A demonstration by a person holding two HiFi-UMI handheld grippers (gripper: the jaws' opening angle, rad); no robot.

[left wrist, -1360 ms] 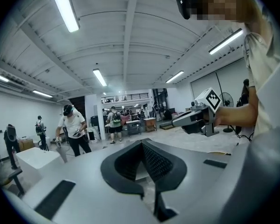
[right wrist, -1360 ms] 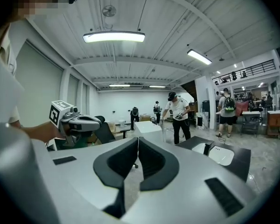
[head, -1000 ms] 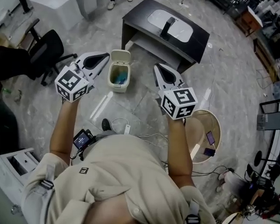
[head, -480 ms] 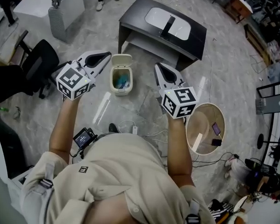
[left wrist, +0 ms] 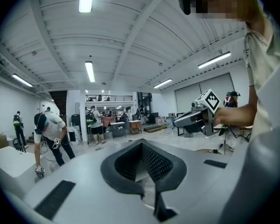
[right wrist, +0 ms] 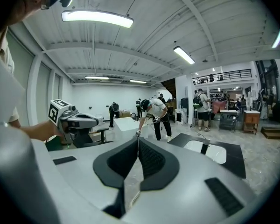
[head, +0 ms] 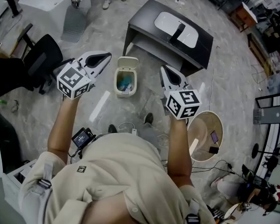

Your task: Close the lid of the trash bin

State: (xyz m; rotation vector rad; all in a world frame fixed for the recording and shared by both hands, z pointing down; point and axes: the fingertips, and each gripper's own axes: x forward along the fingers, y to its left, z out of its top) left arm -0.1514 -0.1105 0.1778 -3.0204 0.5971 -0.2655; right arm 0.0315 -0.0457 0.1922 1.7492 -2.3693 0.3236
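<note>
Moved a little closer since a moment ago. Trash bin [head: 125, 93] down on the floor [head: 144, 101] at 12 o'clock, between left claw [head: 106, 56] and right claw [head: 164, 69], touching neither. Both claws squeezed tight on nothing. Lid [head: 128, 61] up. Nothing done yet; closing left.

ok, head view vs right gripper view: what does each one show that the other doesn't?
Only the head view: the trash bin on the floor ahead of the person, its lid up and something blue inside.

Only the right gripper view: a ceiling light, a person bent over beyond the jaws, and the right hand-held gripper up close, its jaws tip to tip with nothing between them.

Both: the left hand-held gripper and the black table with its white inset.
</note>
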